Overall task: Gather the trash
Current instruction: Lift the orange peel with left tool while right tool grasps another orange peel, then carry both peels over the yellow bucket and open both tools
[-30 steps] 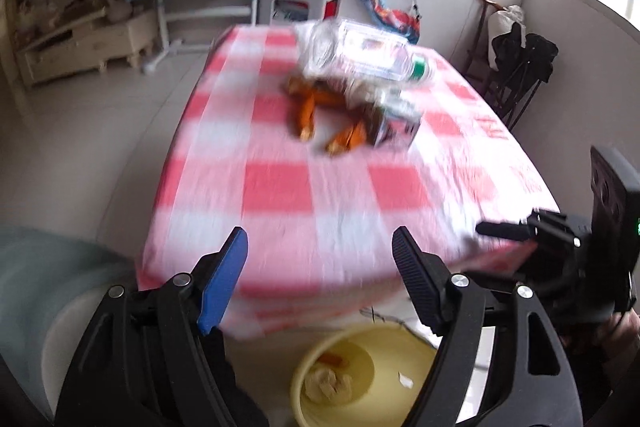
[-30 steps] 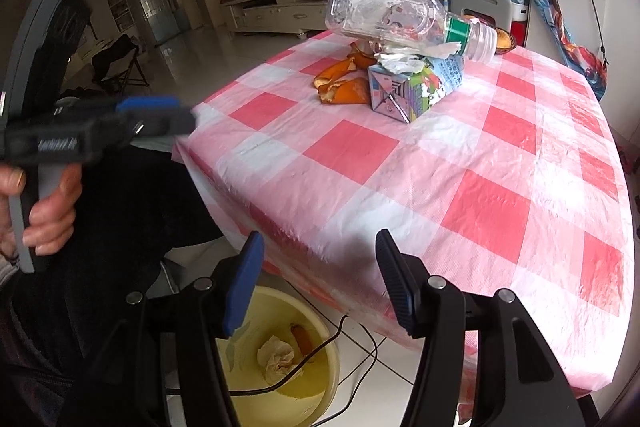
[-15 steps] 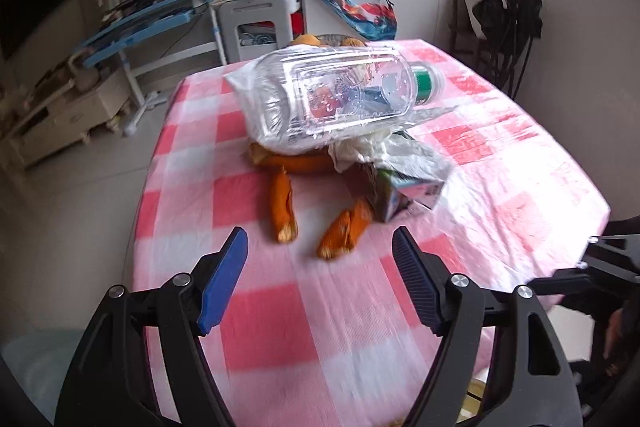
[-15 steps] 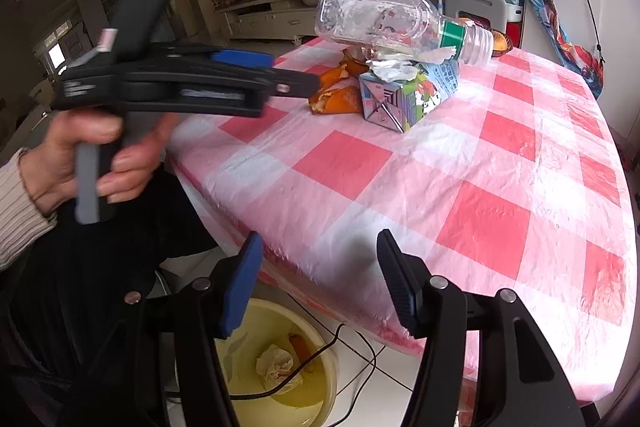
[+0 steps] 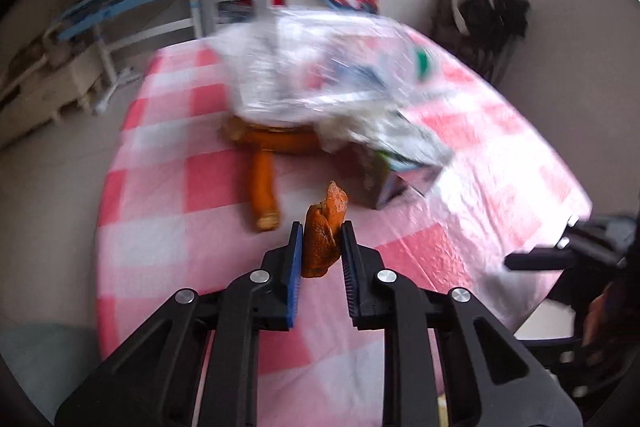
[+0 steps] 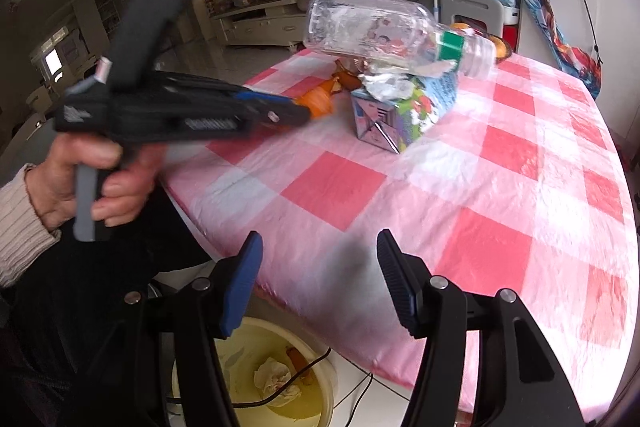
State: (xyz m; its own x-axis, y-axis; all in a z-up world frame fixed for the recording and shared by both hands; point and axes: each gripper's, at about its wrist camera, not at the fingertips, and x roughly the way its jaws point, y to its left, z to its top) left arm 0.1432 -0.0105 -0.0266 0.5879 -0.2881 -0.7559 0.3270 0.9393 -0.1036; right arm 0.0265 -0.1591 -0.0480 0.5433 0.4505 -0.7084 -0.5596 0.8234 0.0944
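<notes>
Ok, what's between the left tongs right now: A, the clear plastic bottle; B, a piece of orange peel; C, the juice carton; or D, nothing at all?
B: in the left wrist view the left tongs are closing with a piece of orange peel between the pads, while the clear plastic bottle and the carton lie farther back on the checked tablecloth.
</notes>
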